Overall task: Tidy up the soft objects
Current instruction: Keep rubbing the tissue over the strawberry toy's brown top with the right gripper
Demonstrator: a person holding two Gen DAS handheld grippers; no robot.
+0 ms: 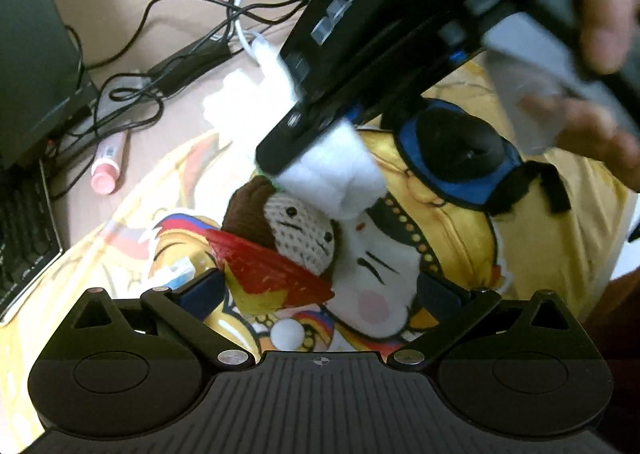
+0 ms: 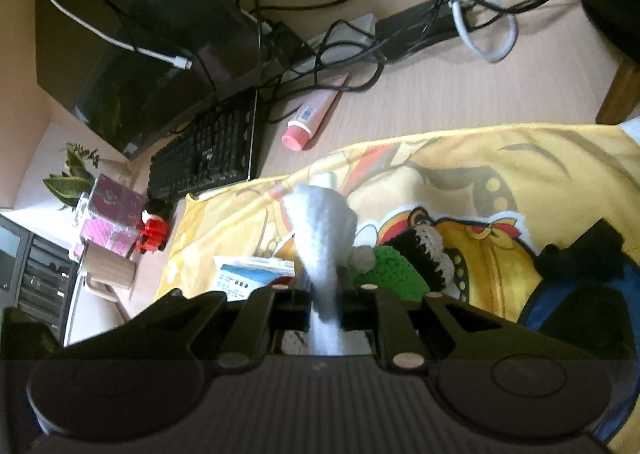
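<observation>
Cotton wadding [image 2: 324, 250], white and fluffy, is pinched between the nearly closed fingers of the right gripper [image 2: 325, 308] and sticks out beyond its tips, lifted above the yellow printed cloth [image 2: 520, 174]. Just right of those fingers lie a green crochet piece [image 2: 394, 268] and, further right, a blue eye mask [image 2: 568, 294]. The left gripper [image 1: 320, 290] stands wide with nothing held; straight ahead of it, under the right gripper's tips, sits a crochet doll [image 1: 296, 230] on the cloth. A pink tube [image 1: 107, 164] lies well off to its left by the cables [image 1: 188, 34].
</observation>
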